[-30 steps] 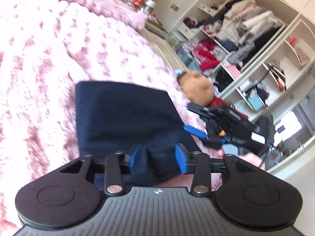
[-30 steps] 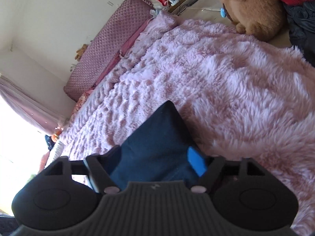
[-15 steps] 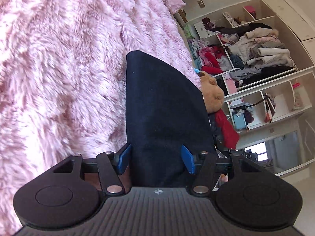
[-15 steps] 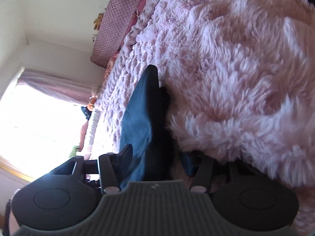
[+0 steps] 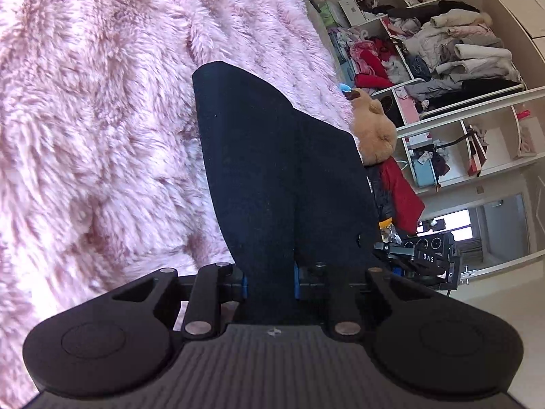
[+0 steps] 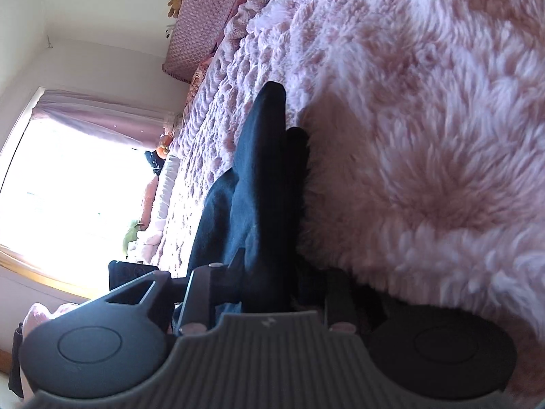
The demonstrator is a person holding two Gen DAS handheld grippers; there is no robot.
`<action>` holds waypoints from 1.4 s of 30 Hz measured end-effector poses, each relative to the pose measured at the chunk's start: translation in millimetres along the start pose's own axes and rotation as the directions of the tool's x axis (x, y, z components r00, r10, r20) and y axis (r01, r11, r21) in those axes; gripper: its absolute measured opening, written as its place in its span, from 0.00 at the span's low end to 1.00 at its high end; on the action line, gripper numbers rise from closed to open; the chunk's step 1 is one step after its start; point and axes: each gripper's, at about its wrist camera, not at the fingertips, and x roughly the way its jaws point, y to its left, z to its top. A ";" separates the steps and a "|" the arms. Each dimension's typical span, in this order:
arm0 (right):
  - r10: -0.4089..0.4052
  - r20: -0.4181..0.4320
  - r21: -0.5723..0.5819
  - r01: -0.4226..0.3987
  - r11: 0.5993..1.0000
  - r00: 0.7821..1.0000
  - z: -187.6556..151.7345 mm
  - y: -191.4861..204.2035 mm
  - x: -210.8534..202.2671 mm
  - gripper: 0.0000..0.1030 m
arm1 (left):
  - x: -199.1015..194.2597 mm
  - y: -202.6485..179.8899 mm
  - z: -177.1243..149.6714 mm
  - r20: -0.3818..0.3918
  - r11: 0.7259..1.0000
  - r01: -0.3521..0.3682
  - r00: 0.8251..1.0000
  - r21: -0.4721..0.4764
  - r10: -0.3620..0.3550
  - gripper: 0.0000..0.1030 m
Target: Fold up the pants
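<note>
The dark navy pants point(image 5: 272, 177) lie folded on a fluffy pink blanket point(image 5: 95, 109). My left gripper point(image 5: 269, 284) is shut on the near edge of the pants, which run away from it in a long folded strip. In the right wrist view the pants point(image 6: 262, 184) stand as a stacked fold beside the blanket point(image 6: 425, 136). My right gripper point(image 6: 269, 293) is shut on their near end. The right gripper body point(image 5: 422, 262) shows at the right of the left wrist view.
A brown teddy bear point(image 5: 374, 133) and red clothes point(image 5: 402, 197) lie past the bed's edge. Open white shelves point(image 5: 460, 68) full of clothes fill the far wall. A quilted pink headboard point(image 6: 211, 17) and a bright window point(image 6: 68, 197) lie at the other side.
Both grippers have closed on the near end of the pants. The views rolled from a flat look at the cloth to a low look along the fold.
</note>
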 end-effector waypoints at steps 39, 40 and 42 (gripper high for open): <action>0.042 -0.132 -0.010 -0.043 0.999 0.990 -36.7 6.3 78.0 0.22 | -23.1 -15.0 -45.8 0.189 0.888 -0.411 0.907 0.208 0.375 0.42; 0.039 -0.130 -0.011 -0.041 0.999 0.991 -35.9 6.4 79.2 0.22 | -23.1 -14.7 -46.4 0.191 0.888 -0.409 0.908 0.212 0.372 0.41; 0.038 -0.127 -0.010 -0.040 0.999 0.991 -34.7 3.9 78.2 0.22 | -23.4 -13.7 -48.3 0.198 0.888 -0.404 0.910 0.219 0.365 0.39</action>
